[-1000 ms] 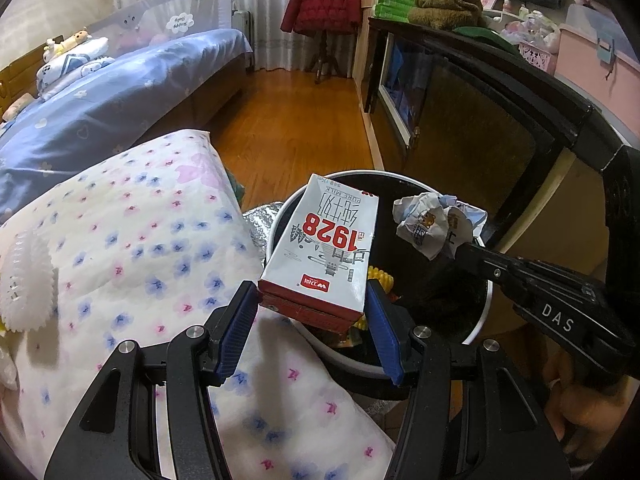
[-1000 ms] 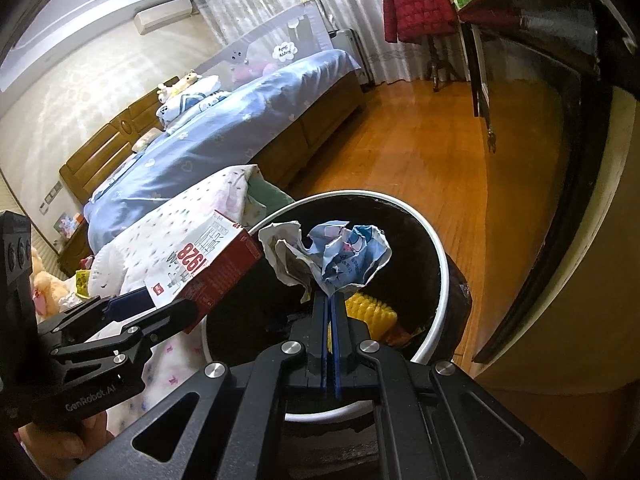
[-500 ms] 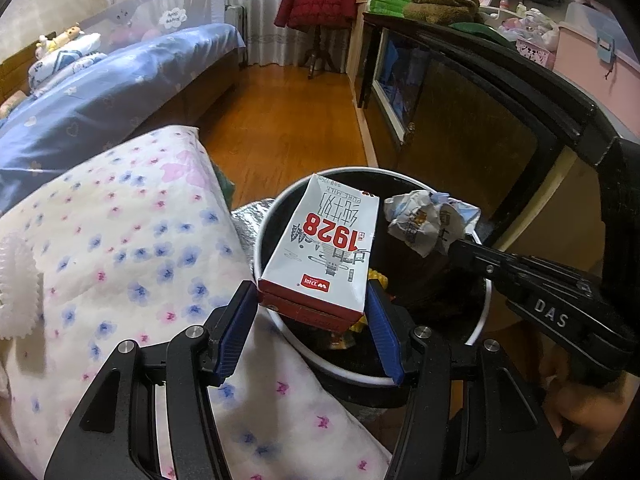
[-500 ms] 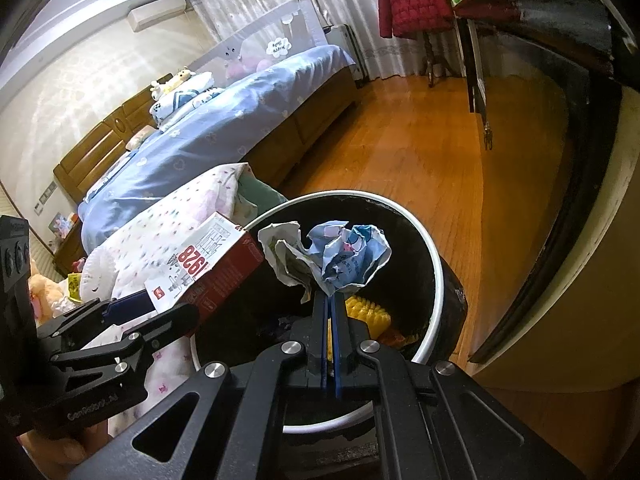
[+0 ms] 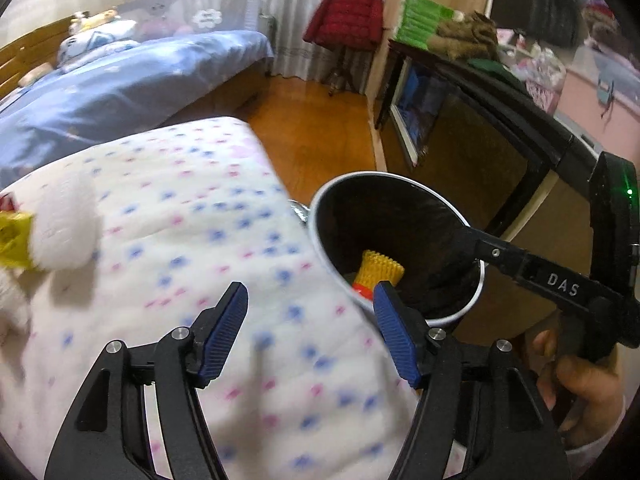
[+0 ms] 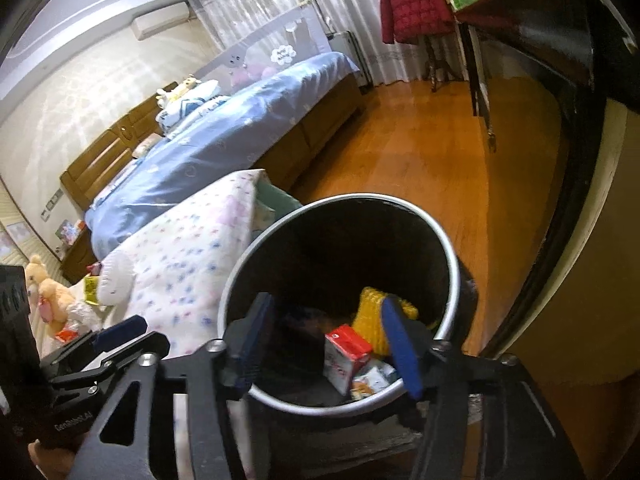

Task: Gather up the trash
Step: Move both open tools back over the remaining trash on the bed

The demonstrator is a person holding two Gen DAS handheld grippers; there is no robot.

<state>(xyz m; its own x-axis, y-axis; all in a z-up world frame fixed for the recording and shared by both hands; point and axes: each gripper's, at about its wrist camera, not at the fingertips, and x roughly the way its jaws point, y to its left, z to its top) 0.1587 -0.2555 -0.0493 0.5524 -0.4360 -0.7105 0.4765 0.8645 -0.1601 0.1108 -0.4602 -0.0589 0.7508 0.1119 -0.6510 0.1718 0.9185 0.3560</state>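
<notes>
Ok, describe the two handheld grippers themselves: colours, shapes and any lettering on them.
Both are matte black frames with angular cut-outs and silver bolt heads. The left gripper and right gripper each carry ribbed blue finger pads. The right one's side reads "DAS" and a green light glows on its body; the left one's side reads "GenRobot.AI". A bare hand holds the right one's handle.

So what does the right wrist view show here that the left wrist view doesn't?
Only the right wrist view looks down to the bin's bottom, where the red and white carton and the crumpled wrapper lie, with a teddy bear far left. Only the left wrist view shows the hand holding the right gripper, and the green stack on the cabinet. Both show the trash bin, the yellow foam sleeve inside it, the floral quilt and both grippers' jaws open and empty; the left gripper hangs over the quilt.
</notes>
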